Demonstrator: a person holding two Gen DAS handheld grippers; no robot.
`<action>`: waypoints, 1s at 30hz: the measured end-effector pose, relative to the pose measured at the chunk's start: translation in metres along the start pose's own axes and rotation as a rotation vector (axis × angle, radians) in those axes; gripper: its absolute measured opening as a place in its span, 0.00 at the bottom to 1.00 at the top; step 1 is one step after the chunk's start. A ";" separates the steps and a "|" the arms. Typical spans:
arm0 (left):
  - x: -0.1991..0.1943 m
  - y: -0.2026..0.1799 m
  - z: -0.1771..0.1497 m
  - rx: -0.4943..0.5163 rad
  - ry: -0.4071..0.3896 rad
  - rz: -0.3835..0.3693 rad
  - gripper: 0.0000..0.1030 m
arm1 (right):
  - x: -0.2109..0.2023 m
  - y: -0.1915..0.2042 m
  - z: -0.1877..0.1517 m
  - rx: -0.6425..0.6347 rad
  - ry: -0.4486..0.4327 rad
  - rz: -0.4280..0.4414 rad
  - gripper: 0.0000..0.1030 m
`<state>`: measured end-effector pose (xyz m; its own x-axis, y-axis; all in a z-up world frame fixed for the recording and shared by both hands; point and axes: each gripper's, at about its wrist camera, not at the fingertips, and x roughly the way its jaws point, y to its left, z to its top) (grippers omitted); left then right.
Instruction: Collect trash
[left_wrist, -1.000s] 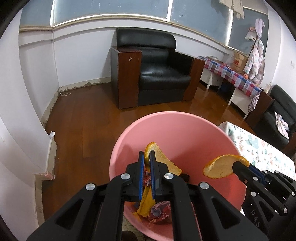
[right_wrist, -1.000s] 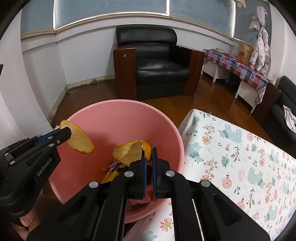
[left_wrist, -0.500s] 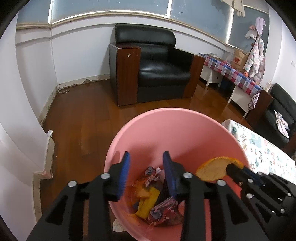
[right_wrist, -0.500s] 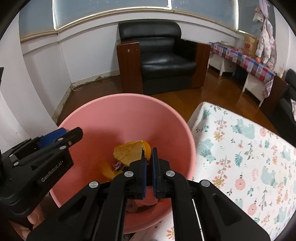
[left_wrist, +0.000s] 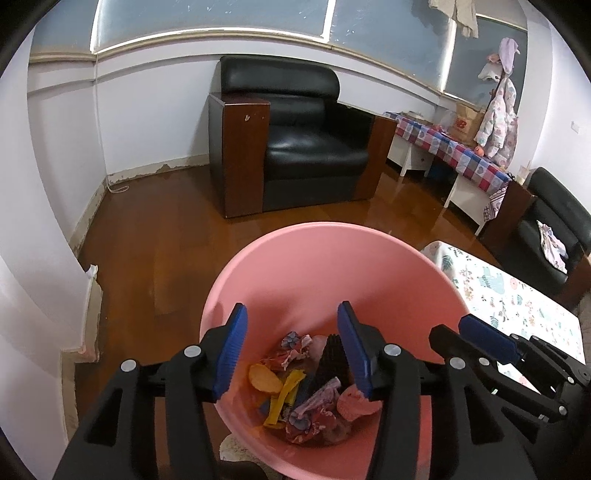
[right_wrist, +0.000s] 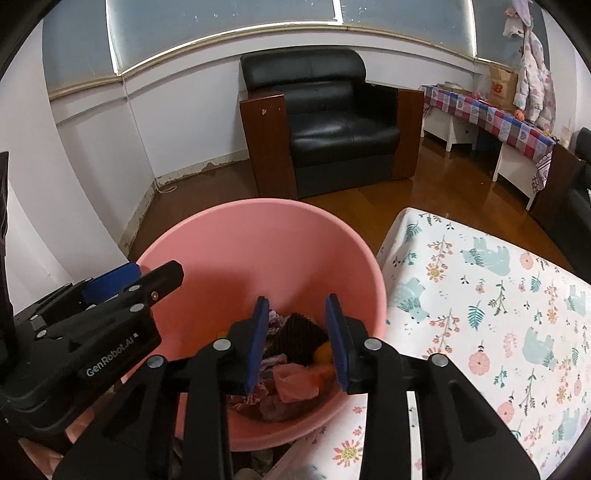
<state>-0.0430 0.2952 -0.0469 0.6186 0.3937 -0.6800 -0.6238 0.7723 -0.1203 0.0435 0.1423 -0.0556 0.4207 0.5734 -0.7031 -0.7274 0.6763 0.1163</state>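
A pink bin (left_wrist: 332, 266) (right_wrist: 258, 236) stands below both grippers, beside the table. On its bottom lie crumpled wrappers (left_wrist: 314, 410), orange peel pieces (left_wrist: 264, 378) (right_wrist: 320, 353), a yellow scrap (left_wrist: 284, 391) and a dark ridged piece (right_wrist: 299, 332). My left gripper (left_wrist: 291, 350) hangs over the bin, its jaws opening wide with nothing held between them. My right gripper (right_wrist: 297, 343) also hangs over the bin, jaws opening, nothing pinched. Each gripper shows at the edge of the other's view: the right gripper (left_wrist: 484, 339) and the left gripper (right_wrist: 122, 284).
A table with a floral, bear-print cloth (right_wrist: 498, 314) lies right of the bin. A black armchair (left_wrist: 299, 147) stands across the wooden floor (left_wrist: 147, 240). A checked-cloth table (left_wrist: 461, 155) and another dark seat (left_wrist: 550, 229) are at the right.
Both grippers held orange peel pieces over the bin. The left one opened first and its peel dropped in; the right one then opened and its peel fell too.
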 end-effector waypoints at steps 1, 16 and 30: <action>-0.003 -0.001 0.000 0.000 -0.004 -0.001 0.50 | -0.003 -0.001 0.000 0.004 -0.005 -0.002 0.32; -0.055 -0.020 -0.002 0.011 -0.055 -0.043 0.58 | -0.052 -0.021 -0.014 0.057 -0.063 0.028 0.42; -0.109 -0.038 -0.012 0.036 -0.119 -0.059 0.58 | -0.097 -0.022 -0.031 0.026 -0.135 0.014 0.50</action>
<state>-0.0927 0.2173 0.0232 0.7073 0.4021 -0.5814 -0.5685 0.8124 -0.1297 0.0017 0.0576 -0.0114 0.4809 0.6389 -0.6005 -0.7201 0.6785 0.1451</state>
